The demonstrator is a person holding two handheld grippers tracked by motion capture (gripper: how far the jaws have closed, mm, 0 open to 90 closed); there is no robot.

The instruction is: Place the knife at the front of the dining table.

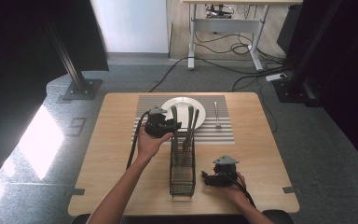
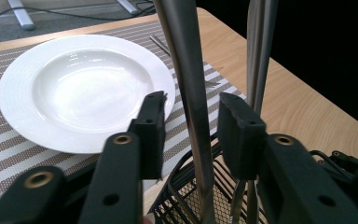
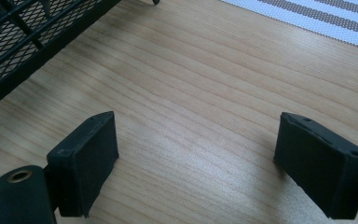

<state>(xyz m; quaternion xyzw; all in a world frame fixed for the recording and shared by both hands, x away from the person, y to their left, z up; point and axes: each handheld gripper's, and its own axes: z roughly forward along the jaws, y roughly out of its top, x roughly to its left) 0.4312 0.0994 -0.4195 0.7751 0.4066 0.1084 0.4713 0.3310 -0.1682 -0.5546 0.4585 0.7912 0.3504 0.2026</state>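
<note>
The steel utensil handle (image 2: 189, 93) stands upright in the black mesh caddy (image 1: 182, 172), between the left gripper (image 2: 189, 122) pads, which flank it without visibly pressing; lifting it out remains; a fork (image 1: 217, 114) already lies beside the white plate (image 1: 182, 103); the right gripper (image 3: 196, 158) rests released on the table (image 1: 116, 154).

Plate: you have a round white ceramic plate (image 1: 182, 106) lying on the mat at the far side of the table.
Mat: a grey-and-white striped woven placemat (image 1: 221, 133) spreads under the plate.
Fork: a silver metal fork (image 1: 216, 114) lies on the mat, just right of your plate and apart from it.
Table: your light wooden table (image 1: 261, 149) carries all of it.
Beyond: a white-legged desk (image 1: 223, 23) with black cables (image 1: 242, 70) on grey floor.
</note>
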